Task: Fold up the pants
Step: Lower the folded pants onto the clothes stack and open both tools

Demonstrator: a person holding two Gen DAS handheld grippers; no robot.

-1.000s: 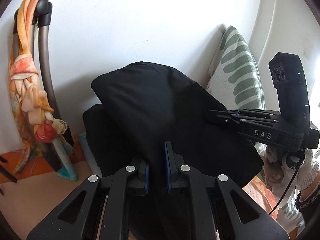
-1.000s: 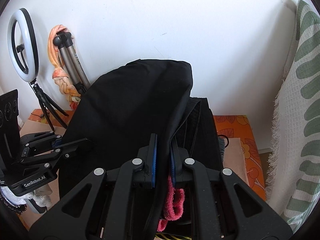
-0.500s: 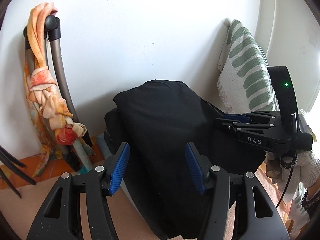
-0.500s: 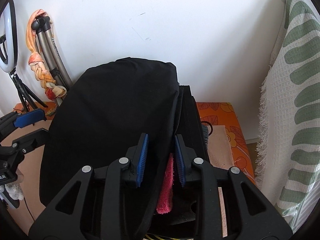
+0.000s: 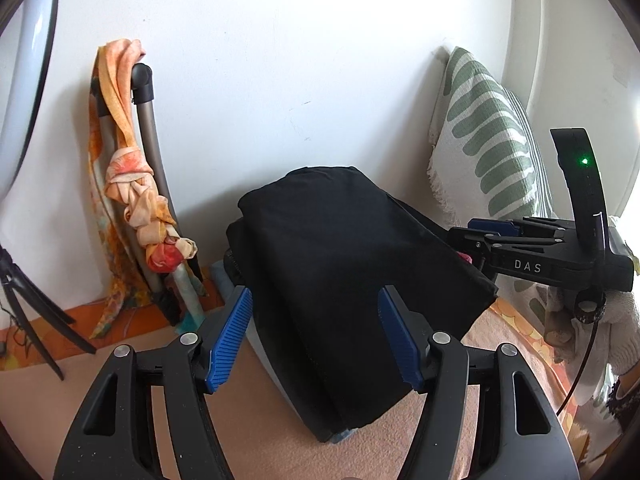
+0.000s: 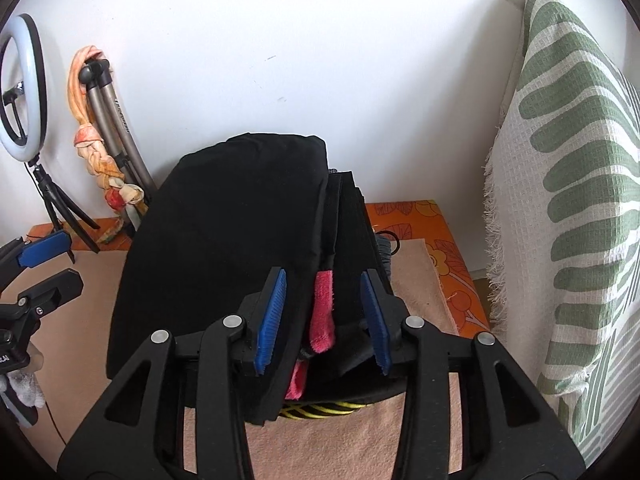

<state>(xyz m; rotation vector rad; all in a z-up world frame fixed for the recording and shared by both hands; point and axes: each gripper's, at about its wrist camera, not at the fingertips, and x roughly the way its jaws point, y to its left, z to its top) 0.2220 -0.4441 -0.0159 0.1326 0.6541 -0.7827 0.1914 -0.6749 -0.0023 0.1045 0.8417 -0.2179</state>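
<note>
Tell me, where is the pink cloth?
In the right wrist view the pink cloth pokes out of the clothes pile, under the black pants, seen between the right gripper's fingers.

A room in a home, doubling as a filming corner. A plain white wall point(image 6: 300, 60) backs a green-leaf patterned cushion point(image 6: 572, 184), a stack of folded clothes point(image 6: 248, 240) and an orange floral cloth point(image 6: 436, 224). A ring light point(image 6: 22, 88) and a folded tripod point(image 6: 116, 128) stand against the wall.

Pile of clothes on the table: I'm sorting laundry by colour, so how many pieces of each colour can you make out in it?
Black: 2, the folded black pants on top and a black garment under them.
Pink: 1, a pink cloth at the pile's near end.
Black with yellow stripes: 1, a striped piece at the bottom.
Total: 4; hidden layers may exist.
</note>
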